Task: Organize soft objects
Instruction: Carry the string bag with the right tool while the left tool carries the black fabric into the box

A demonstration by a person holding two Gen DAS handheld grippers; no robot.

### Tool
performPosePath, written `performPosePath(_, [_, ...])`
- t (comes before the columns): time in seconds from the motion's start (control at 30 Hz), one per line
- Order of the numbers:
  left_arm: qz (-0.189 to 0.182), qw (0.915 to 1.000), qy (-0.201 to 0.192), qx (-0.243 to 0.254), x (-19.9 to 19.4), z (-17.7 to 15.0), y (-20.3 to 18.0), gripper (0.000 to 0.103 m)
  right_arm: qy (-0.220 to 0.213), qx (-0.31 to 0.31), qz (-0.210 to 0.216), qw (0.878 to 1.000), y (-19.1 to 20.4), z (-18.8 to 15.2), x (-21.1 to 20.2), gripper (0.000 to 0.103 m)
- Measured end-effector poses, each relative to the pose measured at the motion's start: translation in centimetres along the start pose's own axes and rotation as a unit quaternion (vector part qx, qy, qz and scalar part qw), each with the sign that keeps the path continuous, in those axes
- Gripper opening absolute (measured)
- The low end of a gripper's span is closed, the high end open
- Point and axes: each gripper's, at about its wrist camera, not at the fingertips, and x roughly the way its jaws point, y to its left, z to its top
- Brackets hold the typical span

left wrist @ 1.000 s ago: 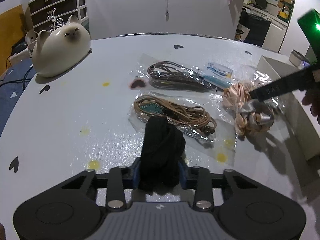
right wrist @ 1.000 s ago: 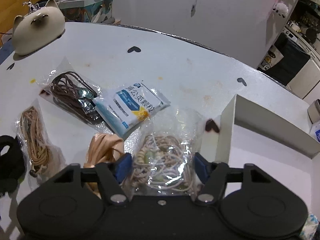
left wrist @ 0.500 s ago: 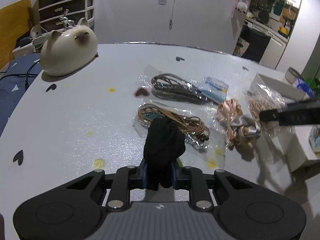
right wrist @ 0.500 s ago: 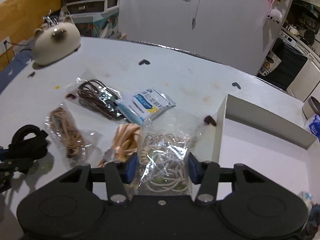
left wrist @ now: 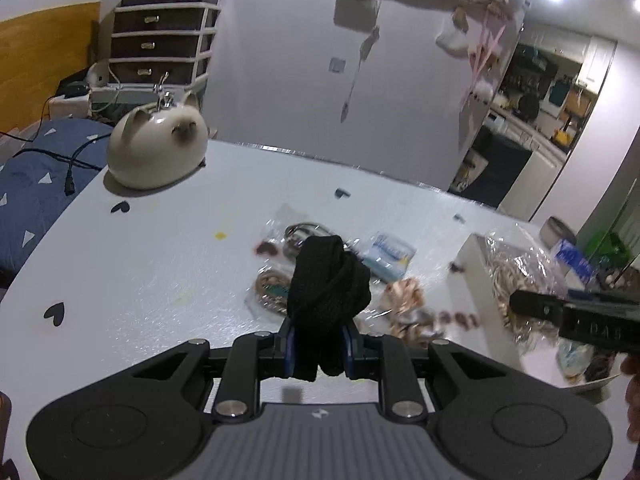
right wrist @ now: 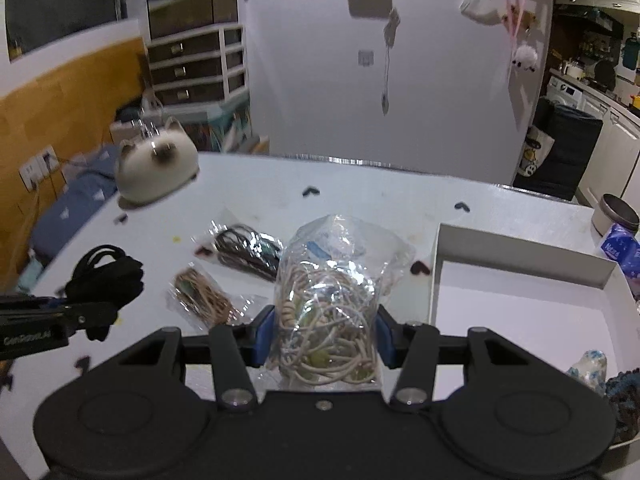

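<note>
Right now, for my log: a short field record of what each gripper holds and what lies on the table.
left gripper: shut on black cord bundle, lifted off table
right gripper: shut on clear bag of pale cords, lifted
white box: open, right side of table
table: two bagged brown cords, cat figurine at far left

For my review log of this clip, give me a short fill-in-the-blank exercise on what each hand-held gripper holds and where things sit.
1. The left hand-held gripper is shut on a bundle of ____ cord.
2. The right hand-held gripper is shut on a clear ____ of pale cord.
3. The white tray lies to the ____ of the right hand-held gripper.
4. The cat-shaped ornament stands on the ____.

Missing words: black; bag; right; table
</note>
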Motion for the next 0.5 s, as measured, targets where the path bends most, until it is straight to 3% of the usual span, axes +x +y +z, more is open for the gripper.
performPosePath(0.23, [-0.012, 0.9996, -0.026, 0.0, -2.0, 0.2, -3.0, 0.023, -0.032, 0.009, 0.013, 0.999, -1.9, -0.9, -3.3, 0.051])
performPosePath(0.5, [-0.027, 0.999, -0.036, 0.0, -2.1, 0.2, -8.4, 0.023, -0.04, 0.014, 0.009, 0.999, -6.8, -1.5, -5.4, 0.051])
